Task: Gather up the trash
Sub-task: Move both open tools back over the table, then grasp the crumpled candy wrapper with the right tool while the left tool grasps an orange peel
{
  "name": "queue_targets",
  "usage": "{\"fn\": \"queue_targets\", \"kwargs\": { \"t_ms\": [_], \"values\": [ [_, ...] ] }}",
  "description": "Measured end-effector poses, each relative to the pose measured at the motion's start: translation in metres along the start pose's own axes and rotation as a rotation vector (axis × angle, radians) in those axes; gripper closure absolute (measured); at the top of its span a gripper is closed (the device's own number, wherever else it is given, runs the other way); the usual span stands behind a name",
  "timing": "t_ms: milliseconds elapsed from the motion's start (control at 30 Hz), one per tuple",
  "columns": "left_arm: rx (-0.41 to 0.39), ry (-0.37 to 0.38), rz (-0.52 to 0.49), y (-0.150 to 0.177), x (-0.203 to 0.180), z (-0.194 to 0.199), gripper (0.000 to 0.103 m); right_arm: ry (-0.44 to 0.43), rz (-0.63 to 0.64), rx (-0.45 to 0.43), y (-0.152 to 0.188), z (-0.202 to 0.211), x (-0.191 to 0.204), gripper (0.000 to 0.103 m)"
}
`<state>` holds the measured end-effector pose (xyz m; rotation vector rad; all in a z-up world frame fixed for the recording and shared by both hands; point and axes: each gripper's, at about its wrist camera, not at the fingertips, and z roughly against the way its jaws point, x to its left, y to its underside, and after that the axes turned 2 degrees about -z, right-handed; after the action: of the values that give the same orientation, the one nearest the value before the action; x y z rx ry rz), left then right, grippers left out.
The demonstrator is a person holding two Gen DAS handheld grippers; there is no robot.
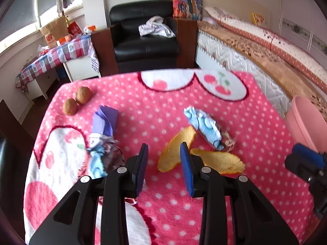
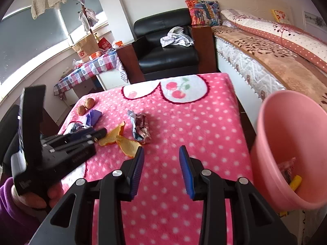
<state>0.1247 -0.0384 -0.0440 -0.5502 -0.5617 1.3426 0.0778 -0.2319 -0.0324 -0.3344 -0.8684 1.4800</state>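
Both the left claw (image 1: pixel 164 153) and the right claw (image 2: pixel 161 155) gape half-open, empty. At frame centre, thin orange peel (image 1: pixel 177 149) may slip from the left claw's pads on the plush desk cover (image 1: pixel 204 214).

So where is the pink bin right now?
The pink bin is at the right side of the right wrist view, beside the table's pink dotted blanket, just right of the open right gripper.

A black leather armchair (image 1: pixel 146 34) stands against the white wall, a bed (image 1: pixel 265 47) to its right, a bright window (image 1: pixel 30 6) to its left.
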Motion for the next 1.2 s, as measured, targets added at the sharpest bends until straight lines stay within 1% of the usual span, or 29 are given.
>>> {"fn": "queue_targets", "kwargs": {
  "t_ms": [200,233,300,400,600,667,767,867,1100,1133,1167,1200],
  "values": [
    [0.059,0.002,-0.035,0.008,-0.002,-0.017,0.072,-0.029,0.017,0.028,-0.010,-0.020,0.008,0.068],
    [0.065,0.005,-0.042,0.010,-0.002,-0.019,0.081,-0.035,0.019,0.033,-0.011,-0.023,0.010,0.068],
    [0.060,0.006,-0.048,0.012,-0.002,-0.019,0.082,-0.048,0.029,0.045,-0.014,-0.030,0.014,0.068],
    [0.049,0.001,-0.053,0.012,-0.003,-0.016,0.098,-0.069,0.042,0.064,-0.017,-0.041,0.021,0.068],
    [0.030,-0.010,-0.007,0.010,0.007,-0.006,0.099,-0.088,0.051,0.092,-0.025,-0.061,0.030,0.068],
    [0.018,-0.005,0.007,0.009,0.009,-0.001,0.099,-0.085,0.057,0.099,-0.029,-0.068,0.034,0.065],
    [-0.003,-0.001,0.019,0.009,0.011,0.009,0.099,-0.070,0.070,0.106,-0.035,-0.079,0.038,0.061],
    [-0.026,0.007,0.028,0.009,0.012,0.019,0.099,-0.055,0.081,0.119,-0.039,-0.090,0.042,0.061],
    [-0.042,0.020,0.046,0.012,0.011,0.031,0.099,-0.024,0.092,0.169,-0.037,-0.111,0.046,0.061],
    [-0.045,0.018,0.044,0.012,0.011,0.033,0.099,-0.023,0.086,0.177,-0.035,-0.113,0.045,0.065],
    [-0.048,0.015,0.044,0.012,0.012,0.034,0.099,-0.019,0.081,0.184,-0.034,-0.115,0.045,0.077],
    [-0.052,0.012,0.045,0.012,0.012,0.036,0.099,-0.011,0.078,0.188,-0.033,-0.116,0.044,0.077]
  ]
}}
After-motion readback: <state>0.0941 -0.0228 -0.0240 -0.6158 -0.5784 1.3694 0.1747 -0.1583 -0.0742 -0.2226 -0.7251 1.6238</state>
